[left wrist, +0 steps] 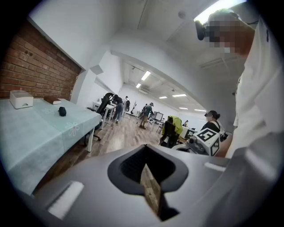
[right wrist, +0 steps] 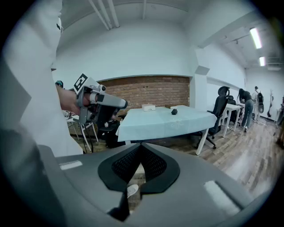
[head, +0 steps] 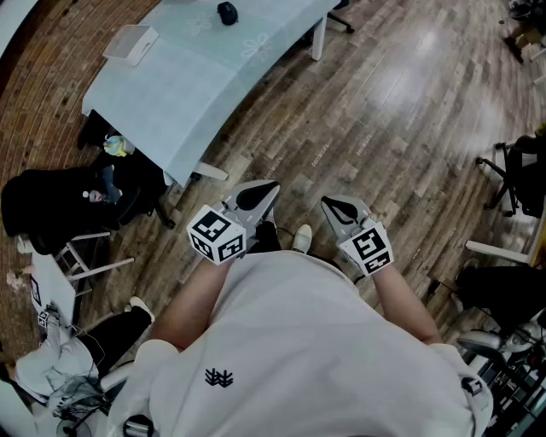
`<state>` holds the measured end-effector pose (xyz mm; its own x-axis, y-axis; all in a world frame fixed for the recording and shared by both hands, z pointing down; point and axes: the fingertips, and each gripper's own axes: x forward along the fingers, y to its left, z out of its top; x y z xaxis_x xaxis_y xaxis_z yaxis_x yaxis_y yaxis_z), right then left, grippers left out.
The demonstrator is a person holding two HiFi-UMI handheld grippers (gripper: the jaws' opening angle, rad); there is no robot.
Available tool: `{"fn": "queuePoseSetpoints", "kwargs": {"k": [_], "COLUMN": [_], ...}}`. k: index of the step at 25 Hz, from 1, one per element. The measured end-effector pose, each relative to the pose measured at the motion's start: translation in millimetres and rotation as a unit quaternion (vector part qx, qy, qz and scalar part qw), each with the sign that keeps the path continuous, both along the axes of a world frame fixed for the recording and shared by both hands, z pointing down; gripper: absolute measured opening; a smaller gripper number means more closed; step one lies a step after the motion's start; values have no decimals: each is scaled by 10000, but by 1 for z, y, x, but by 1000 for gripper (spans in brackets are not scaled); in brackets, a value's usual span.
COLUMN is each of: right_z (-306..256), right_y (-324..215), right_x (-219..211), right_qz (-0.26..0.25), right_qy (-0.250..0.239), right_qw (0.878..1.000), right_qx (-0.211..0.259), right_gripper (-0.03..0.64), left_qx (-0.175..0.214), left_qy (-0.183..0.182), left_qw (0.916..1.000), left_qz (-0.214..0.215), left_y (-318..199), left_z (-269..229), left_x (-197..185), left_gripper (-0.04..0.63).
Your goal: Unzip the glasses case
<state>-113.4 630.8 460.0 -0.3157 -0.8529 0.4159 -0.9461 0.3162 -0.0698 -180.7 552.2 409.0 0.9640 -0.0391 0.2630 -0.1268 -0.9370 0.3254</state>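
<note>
White-shirted torso (head: 299,341) fills the foreground. Left tool (head: 270,189) and right tool (head: 330,205) are held before it, jaws together on nothing. The small dark object, presumably the glasses case (head: 227,12), lies on the bench (head: 171,94), well ahead-left of both tools. Unzipping has not begun.

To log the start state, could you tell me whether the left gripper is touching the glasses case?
Apart. The head view shows the left gripper at the person's waist, with the glasses case far off on the table.
</note>
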Motion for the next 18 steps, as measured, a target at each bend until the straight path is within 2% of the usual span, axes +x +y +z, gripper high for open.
{"fn": "queuePoseSetpoints", "kwargs": {"k": [6, 11, 14, 18], "right_z": [1, 14, 20, 26], "right_y": [-1, -16, -43, -100], "right_x": [14, 32, 44, 66], "right_qz": [95, 307, 378, 203], "right_qy": [50, 46, 138, 579], "right_qw": [9999, 9994, 9988, 9973], "right_qx": [-46, -182, -270, -414], "right_gripper": [0, 0, 0, 2], "left_qx": [82, 73, 112, 217], "left_qy": [-2, 13, 2, -176], "left_qw": [9995, 9986, 9977, 9948], "left_qz": [314, 520, 665, 978], "left_y": [0, -20, -46, -95], "left_z": [-3, 2, 8, 26], "left_x": [31, 58, 72, 96], "left_gripper": [55, 55, 55, 55]}}
